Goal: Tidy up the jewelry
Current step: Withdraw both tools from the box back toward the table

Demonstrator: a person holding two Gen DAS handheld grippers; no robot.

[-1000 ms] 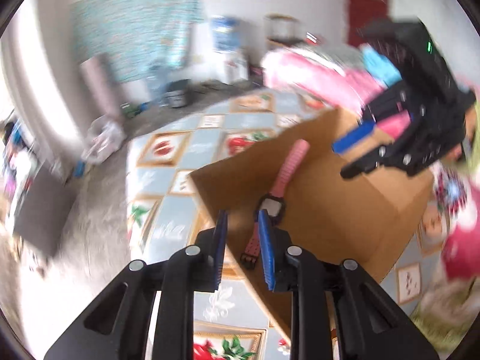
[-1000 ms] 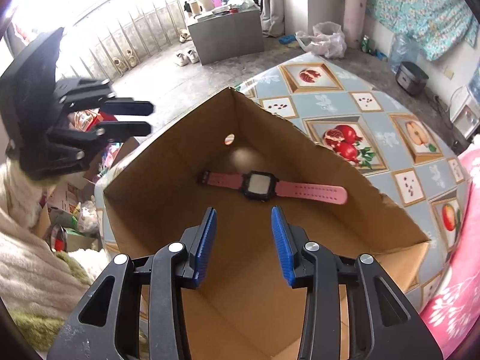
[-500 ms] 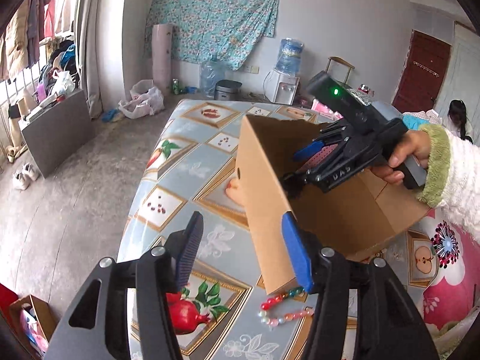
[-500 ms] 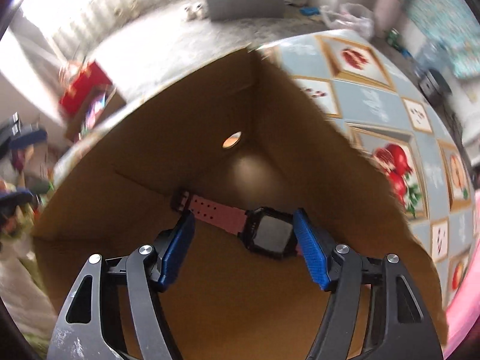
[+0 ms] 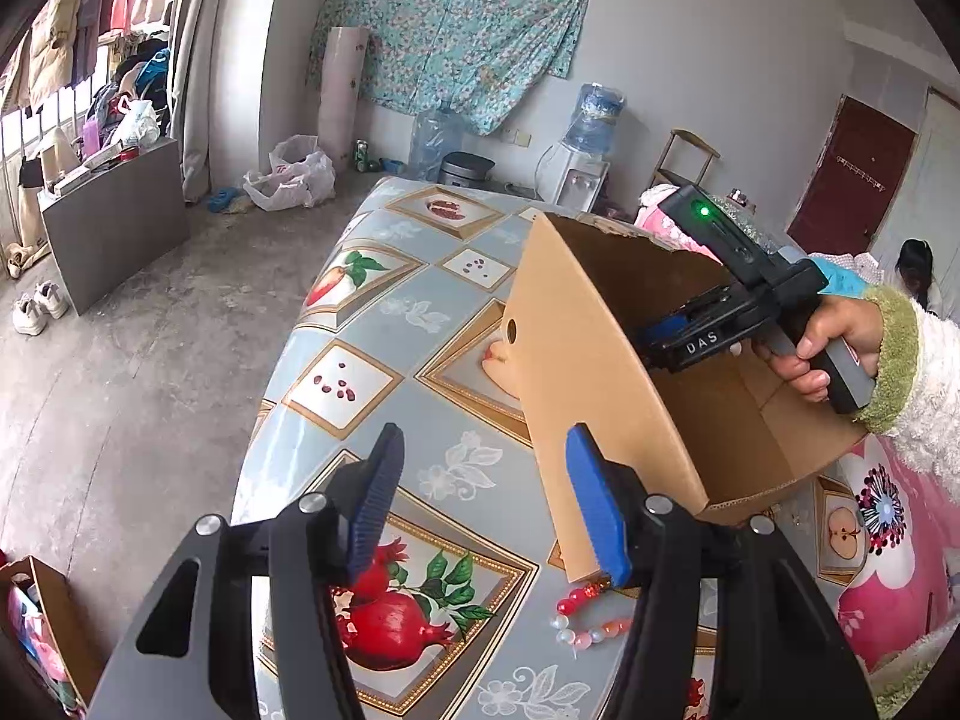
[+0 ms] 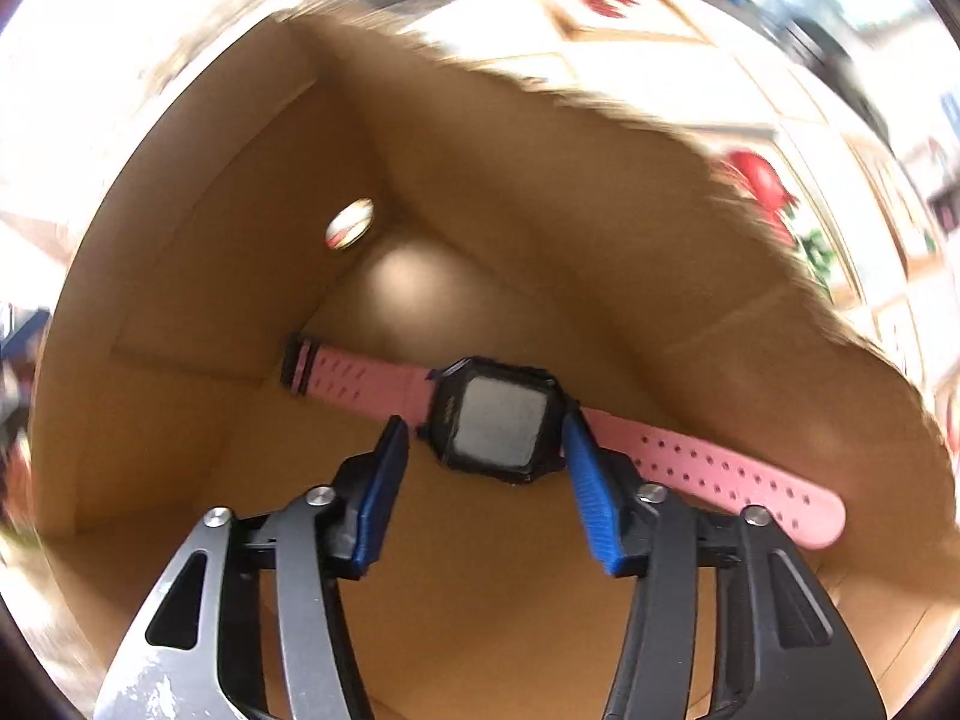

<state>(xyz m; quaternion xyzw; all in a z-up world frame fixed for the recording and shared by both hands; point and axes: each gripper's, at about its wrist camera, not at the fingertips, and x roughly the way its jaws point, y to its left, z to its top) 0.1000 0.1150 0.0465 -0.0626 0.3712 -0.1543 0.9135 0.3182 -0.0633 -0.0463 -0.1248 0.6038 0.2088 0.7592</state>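
Note:
A pink-strapped watch with a black square case point(image 6: 495, 414) lies on the floor of an open cardboard box point(image 6: 540, 192). My right gripper point(image 6: 486, 456) is open inside the box, its blue pads on either side of the watch case, close to it. In the left wrist view the box point(image 5: 576, 372) stands on the table and the right gripper reaches into it, its fingertips hidden by the box wall. My left gripper point(image 5: 480, 498) is open and empty, above the table beside the box. A red, white and pink bead bracelet point(image 5: 585, 615) lies at the box's near corner.
The table has a blue fruit-pattern cloth point(image 5: 372, 324); its left edge drops to a concrete floor. A pink flowered cloth point(image 5: 888, 552) lies to the right of the box. A small round hole point(image 5: 510, 330) pierces the box wall.
My left gripper pulled out of the box, leaving the watch there, and now hangs open beside it. My right gripper went down into the box, opened wider and now straddles the watch case.

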